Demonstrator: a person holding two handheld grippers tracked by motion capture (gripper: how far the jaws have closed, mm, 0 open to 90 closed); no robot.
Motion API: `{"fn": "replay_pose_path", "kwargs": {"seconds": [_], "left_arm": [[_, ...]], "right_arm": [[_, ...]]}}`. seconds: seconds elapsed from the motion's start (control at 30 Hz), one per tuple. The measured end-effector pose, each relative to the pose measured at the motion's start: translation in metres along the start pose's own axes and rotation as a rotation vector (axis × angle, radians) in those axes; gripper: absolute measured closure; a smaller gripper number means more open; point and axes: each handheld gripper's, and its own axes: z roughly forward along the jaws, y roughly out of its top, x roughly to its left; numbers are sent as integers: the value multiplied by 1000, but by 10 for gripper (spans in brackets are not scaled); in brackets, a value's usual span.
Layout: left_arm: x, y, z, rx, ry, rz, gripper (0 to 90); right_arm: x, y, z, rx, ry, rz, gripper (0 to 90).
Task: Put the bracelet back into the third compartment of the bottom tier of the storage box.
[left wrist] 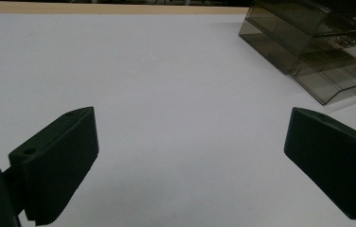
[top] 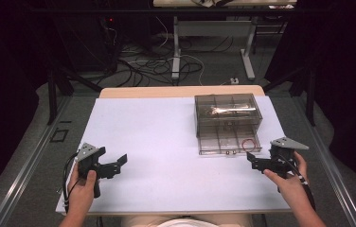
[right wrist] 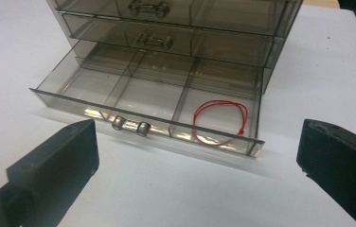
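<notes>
A smoky clear plastic drawer unit stands on the white table at the right. Its bottom drawer is pulled out, with a metal handle on its front. A red cord loop lies in the drawer's right compartment. My right gripper is held just in front of the drawer's right end, open, with nothing between its fingers. My left gripper is at the table's front left, open and empty, facing the drawer unit across bare tabletop.
The white sheet covers the table between both hands. Two upper drawers of the unit are closed, each with a metal handle. Beyond the table's far edge are cables and table legs on the floor.
</notes>
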Motion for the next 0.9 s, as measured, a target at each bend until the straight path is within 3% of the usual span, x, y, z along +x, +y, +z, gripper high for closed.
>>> {"fn": "replay_pose_path", "kwargs": {"seconds": [0.4, 0.47, 0.5, 0.57, 0.9], "left_arm": [[1, 0, -1, -17, 11, -10, 41], [2, 0, -1, -21, 14, -10, 41], [2, 0, -1, -23, 18, -12, 40], [2, 0, -1, -26, 18, -19, 40], [4, -1, 0, -29, 18, -18, 24]], "right_arm": [[-12, -14, 1, -31, -66, -11, 0], [-14, -18, 0, 3, -74, -25, 0], [-15, -19, 2, -18, -67, -31, 0], [-16, -20, 3, -8, -77, -45, 0], [-23, -26, 6, 9, -114, -30, 0]]}}
